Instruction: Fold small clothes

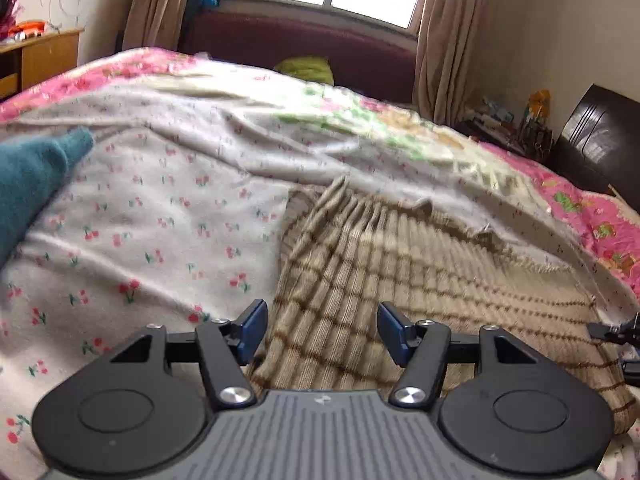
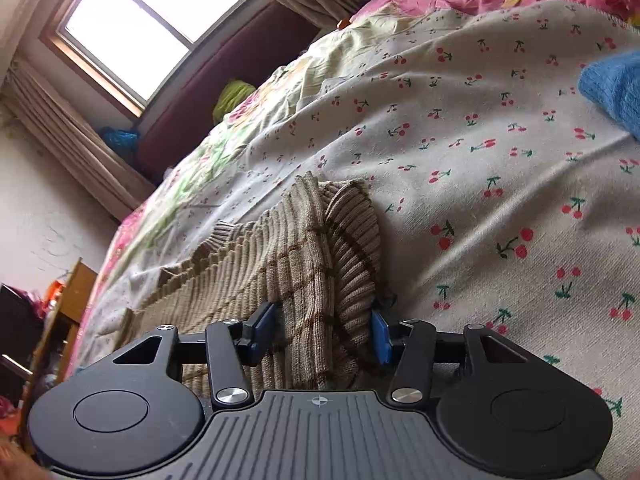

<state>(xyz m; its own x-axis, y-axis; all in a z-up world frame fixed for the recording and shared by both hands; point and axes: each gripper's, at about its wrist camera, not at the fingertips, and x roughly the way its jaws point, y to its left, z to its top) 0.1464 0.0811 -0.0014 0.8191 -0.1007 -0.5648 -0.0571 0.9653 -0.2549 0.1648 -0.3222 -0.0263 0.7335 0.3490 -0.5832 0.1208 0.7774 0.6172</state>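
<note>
Cherry-print bedsheet below; left gripper unclenched, angled down over beige sweater; right gripper straddles sleeve, released.

Each hand-held gripper, left and right, has the same build: a grey ribbed plate in the middle with a small crosshair mark, two round black housings with a circular recess at the sides, black link arms with silver screws, and two fingers covered with blue pads.
</note>
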